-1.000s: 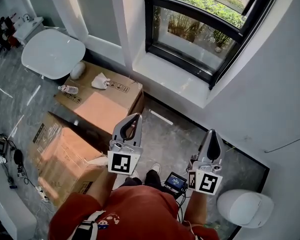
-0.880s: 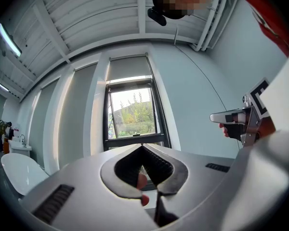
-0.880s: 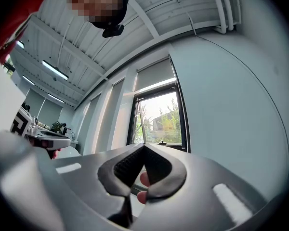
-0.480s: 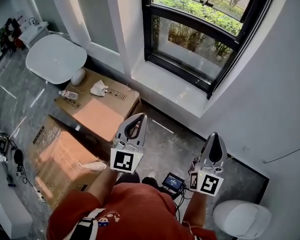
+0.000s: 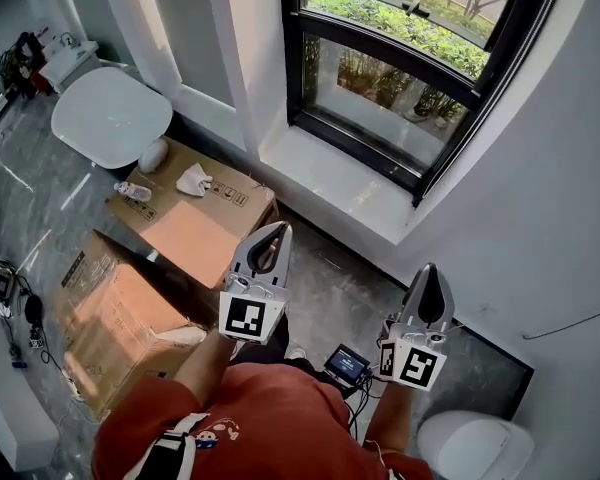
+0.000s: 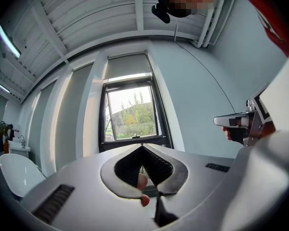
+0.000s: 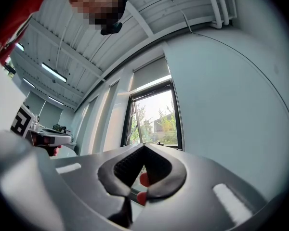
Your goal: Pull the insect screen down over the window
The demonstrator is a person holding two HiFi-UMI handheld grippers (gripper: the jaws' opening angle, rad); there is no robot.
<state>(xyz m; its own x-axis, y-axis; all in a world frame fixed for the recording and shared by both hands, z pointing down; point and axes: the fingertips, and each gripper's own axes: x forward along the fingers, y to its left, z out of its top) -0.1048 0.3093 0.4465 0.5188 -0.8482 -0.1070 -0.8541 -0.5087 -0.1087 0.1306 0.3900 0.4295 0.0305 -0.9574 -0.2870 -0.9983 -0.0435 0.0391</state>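
Daylight came in through the black-framed glass window [image 5: 400,78], so the white window sill [image 5: 340,183] looked bright and the grey marble floor [image 5: 40,218] dimmer. Head view was pretty sharp. Both gripper views were heavy fisheye, corners black, walls bowed, long ceiling strip lights [image 7: 57,72] glowing.

Left gripper [image 5: 278,229] and right gripper [image 5: 429,271] edged nearer the window [image 5: 390,83].

Grey marbled floor [image 5: 30,203]; cardboard boxes [image 5: 195,233]; white walls [image 5: 540,198]
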